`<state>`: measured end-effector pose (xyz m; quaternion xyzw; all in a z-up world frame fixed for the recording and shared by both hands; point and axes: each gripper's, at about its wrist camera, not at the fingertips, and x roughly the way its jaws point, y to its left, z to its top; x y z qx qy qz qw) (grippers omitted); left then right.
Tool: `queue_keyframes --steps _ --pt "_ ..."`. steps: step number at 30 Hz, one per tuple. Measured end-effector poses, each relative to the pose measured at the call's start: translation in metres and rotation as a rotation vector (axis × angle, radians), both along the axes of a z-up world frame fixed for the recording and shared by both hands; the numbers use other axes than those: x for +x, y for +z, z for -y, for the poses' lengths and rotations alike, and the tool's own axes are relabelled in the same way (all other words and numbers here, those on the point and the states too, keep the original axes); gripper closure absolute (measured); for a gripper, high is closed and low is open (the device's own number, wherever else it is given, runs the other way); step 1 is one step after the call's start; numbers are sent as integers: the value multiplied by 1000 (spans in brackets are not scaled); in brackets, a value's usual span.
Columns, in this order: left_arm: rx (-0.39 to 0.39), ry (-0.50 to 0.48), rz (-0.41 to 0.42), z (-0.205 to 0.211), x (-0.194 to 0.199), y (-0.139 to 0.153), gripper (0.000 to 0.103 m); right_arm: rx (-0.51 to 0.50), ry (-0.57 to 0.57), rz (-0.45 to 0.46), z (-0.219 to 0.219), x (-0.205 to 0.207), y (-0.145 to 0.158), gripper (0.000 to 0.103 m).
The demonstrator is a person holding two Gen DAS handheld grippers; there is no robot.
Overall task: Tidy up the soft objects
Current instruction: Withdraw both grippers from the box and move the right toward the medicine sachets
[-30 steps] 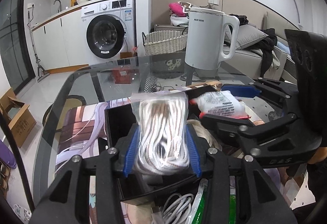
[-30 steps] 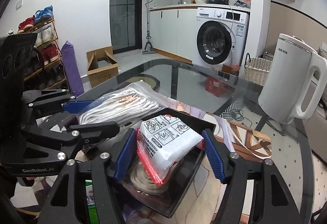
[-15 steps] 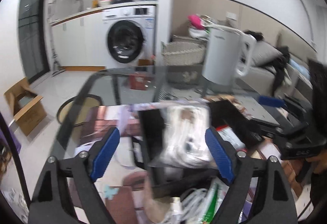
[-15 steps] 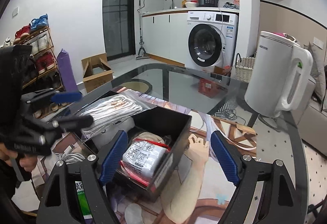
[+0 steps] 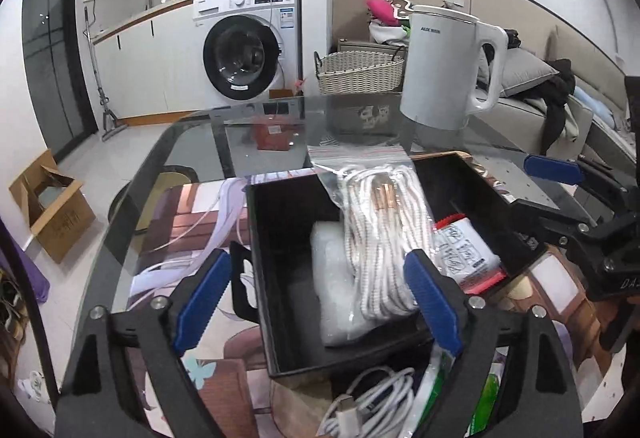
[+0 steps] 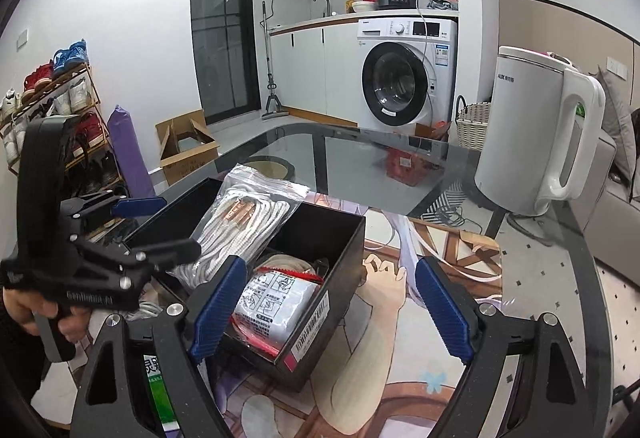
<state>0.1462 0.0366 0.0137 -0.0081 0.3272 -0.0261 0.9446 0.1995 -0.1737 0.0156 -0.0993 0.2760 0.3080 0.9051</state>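
Standing on glass table (image 5: 192,142) (kitchen corner): kettle (image 5: 444,66)

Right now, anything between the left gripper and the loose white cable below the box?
Nothing visible. The left gripper is open over the black box; the white cable lies uncovered beside a green packet, which touches it.

Bagged white rope (image 5: 380,234) leans in the black box (image 5: 280,278) beside a white packet (image 5: 466,254)

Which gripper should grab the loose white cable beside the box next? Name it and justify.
Left. The left gripper, open and empty, has the loose white cable just below its fingers; the right gripper faces the black box.
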Motion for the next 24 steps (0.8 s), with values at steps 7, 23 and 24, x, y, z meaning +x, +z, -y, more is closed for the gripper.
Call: queue_keyframes --steps 7,23,24 --pt "-21 5 4 -3 -12 5 9 12 -13 -26 6 -7 -1 14" --pt "-24 25 70 -14 -74 19 0 42 31 -84 10 -59 -6 1" --pt "-16 25 74 -13 -78 18 0 33 37 -84 8 -62 -6 1"
